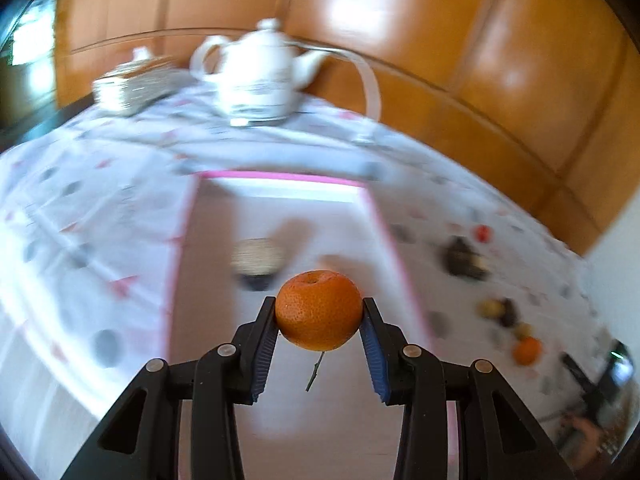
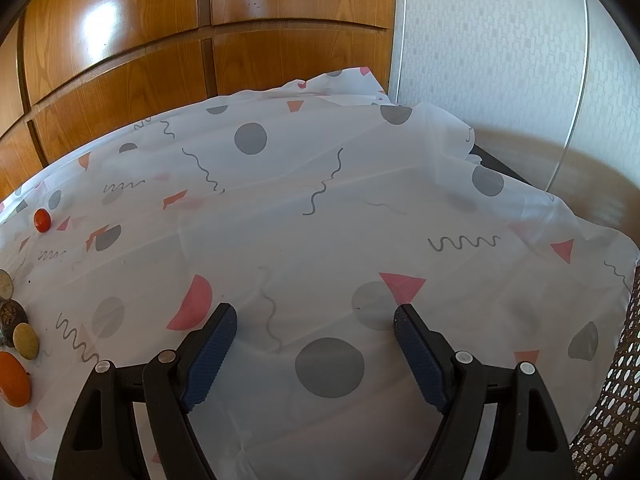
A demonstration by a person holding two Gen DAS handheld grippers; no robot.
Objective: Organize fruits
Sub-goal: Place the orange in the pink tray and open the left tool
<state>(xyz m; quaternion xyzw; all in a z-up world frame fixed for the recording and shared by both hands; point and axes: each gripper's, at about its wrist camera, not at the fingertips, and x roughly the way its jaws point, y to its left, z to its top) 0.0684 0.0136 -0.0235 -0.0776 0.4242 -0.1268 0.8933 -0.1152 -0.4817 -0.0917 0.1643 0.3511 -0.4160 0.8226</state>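
My left gripper (image 1: 319, 310) is shut on an orange mandarin (image 1: 319, 310) and holds it above a pink-rimmed white tray (image 1: 208, 280). A blurred round fruit (image 1: 258, 258) lies in the tray. More fruit lies on the cloth to the right: another mandarin (image 1: 527, 351), small brown and yellowish fruits (image 1: 498, 310) and a small red fruit (image 1: 483, 233). My right gripper (image 2: 314, 318) is open and empty above bare tablecloth. At the left edge of its view lie a mandarin (image 2: 14, 378), a yellowish fruit (image 2: 25, 341), a dark fruit (image 2: 12, 312) and a red fruit (image 2: 42, 220).
A white teapot (image 1: 260, 76) and a stack of dishes (image 1: 136, 84) stand at the table's back. Wooden panelling (image 2: 160, 40) runs behind the table. The patterned tablecloth (image 2: 320, 208) ends at the right, where a woven chair (image 2: 612, 380) stands.
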